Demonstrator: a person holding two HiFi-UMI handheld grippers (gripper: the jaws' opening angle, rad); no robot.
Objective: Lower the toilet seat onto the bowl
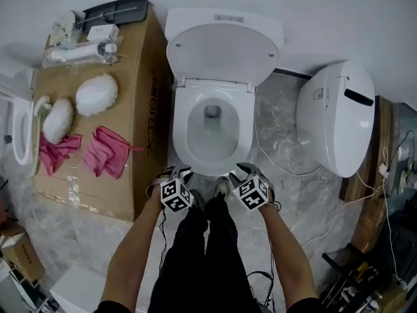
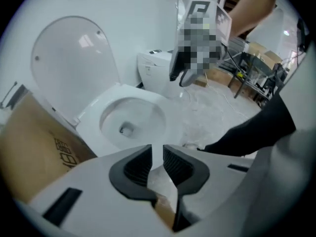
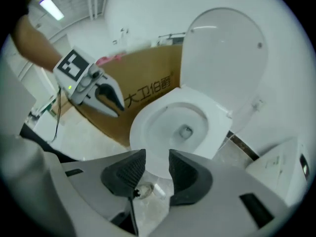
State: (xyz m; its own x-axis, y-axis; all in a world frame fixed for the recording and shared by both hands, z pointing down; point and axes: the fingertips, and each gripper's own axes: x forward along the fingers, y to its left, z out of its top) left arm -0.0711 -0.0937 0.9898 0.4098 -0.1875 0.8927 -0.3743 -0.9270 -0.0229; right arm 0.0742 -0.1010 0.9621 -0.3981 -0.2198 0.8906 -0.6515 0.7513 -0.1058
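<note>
Gripper views: left tongs (image 2: 157, 157), right tongs (image 3: 157, 163) ajar (empty).

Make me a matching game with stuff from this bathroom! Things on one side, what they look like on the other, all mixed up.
Things:
1 toilet lid
2 cloths
3 cardboard box
4 left gripper

Descriptions:
A brown, under the cloths
B empty, jaws slightly apart
C pink
D raised up

Pairs: 1-D, 2-C, 3-A, 4-B
</note>
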